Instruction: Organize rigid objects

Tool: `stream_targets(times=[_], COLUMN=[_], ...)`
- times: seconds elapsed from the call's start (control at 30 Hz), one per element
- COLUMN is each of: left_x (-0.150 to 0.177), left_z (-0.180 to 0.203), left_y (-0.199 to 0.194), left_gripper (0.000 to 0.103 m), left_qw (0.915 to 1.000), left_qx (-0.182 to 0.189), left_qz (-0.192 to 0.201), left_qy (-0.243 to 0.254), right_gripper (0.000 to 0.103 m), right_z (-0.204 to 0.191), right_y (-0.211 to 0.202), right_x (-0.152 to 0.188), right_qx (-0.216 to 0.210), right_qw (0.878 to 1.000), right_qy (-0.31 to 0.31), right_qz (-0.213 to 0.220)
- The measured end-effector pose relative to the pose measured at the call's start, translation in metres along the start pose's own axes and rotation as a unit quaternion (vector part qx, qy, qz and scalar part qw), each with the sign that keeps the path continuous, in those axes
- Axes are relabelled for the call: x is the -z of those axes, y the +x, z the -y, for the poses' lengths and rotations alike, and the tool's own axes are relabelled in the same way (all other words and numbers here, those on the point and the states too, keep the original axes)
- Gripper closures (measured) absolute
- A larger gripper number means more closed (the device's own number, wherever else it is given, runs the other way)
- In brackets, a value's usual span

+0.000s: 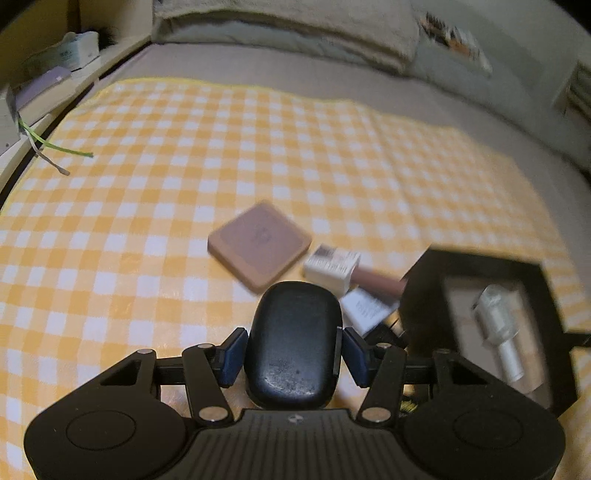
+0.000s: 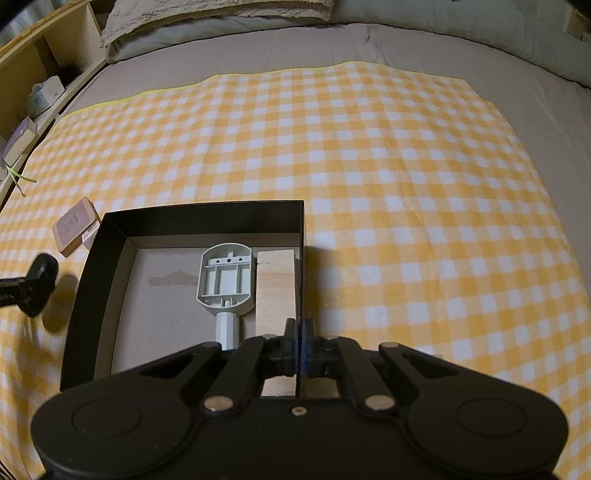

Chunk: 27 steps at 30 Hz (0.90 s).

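My left gripper [image 1: 291, 345] is shut on a black rounded case [image 1: 293, 343] and holds it above the yellow checked cloth [image 1: 147, 221]. The case and left gripper show at the left edge of the right wrist view [image 2: 38, 284]. A black open box [image 2: 96, 258] holds a grey plastic paddle-shaped part [image 2: 226, 280] and a wooden block [image 2: 276, 288]. My right gripper [image 2: 299, 328] is shut on the box's right wall [image 2: 302, 258]. The box [image 1: 424, 288] lies to the right of the left gripper. A tan square compact [image 1: 258, 243] and a white-capped brown tube [image 1: 351, 271] lie on the cloth.
A white label card [image 1: 365, 310] lies beside the tube. Wooden shelves [image 2: 37, 74] with small boxes run along the left. Grey pillows and bedding [image 2: 332, 22] lie beyond the cloth's far edge. A green strip [image 1: 59, 147] hangs at the left.
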<state>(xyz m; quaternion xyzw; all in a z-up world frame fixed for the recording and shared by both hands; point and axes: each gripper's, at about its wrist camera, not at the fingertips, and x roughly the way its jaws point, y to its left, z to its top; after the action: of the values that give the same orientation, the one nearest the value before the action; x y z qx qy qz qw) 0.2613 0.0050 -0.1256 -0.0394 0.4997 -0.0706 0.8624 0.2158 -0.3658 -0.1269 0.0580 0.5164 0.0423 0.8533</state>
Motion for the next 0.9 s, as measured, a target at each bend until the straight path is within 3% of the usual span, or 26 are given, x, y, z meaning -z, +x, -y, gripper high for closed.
stream_targets(times=[0.33,0.6,0.77,0.9], left_x=[-0.014,0.000,0.016,0.027], left_z=[0.024,0.095,0.136,0.156], left_y=[-0.050,-0.043,-0.024,-0.003], left_gripper=[0.047,0.047,0.047,0.047], left_qw=[0.9933,0.9856,0.9811,0.9826], left_qx=[0.090,0.157,0.168,0.161], left_qz=[0.069,0.040,0.005,-0.025], left_qy=[-0.023,0.049,0.096,0.089], right_gripper=[0.101,0.101,0.101,0.101], right_z=[-0.005,-0.003,-0.006,-0.007], right_y=[-0.009,-0.011,-0.011,-0.012], right_x=[-0.004,-0.005,-0.006,-0.006], right_qx=[0.005,0.005,0.004,0.004], right_qw=[1.000,1.000,1.000,1.000], right_qy=[-0.004,-0.006,-0.007,-0.008], right_qz=[0.004,0.003,0.003,0.003])
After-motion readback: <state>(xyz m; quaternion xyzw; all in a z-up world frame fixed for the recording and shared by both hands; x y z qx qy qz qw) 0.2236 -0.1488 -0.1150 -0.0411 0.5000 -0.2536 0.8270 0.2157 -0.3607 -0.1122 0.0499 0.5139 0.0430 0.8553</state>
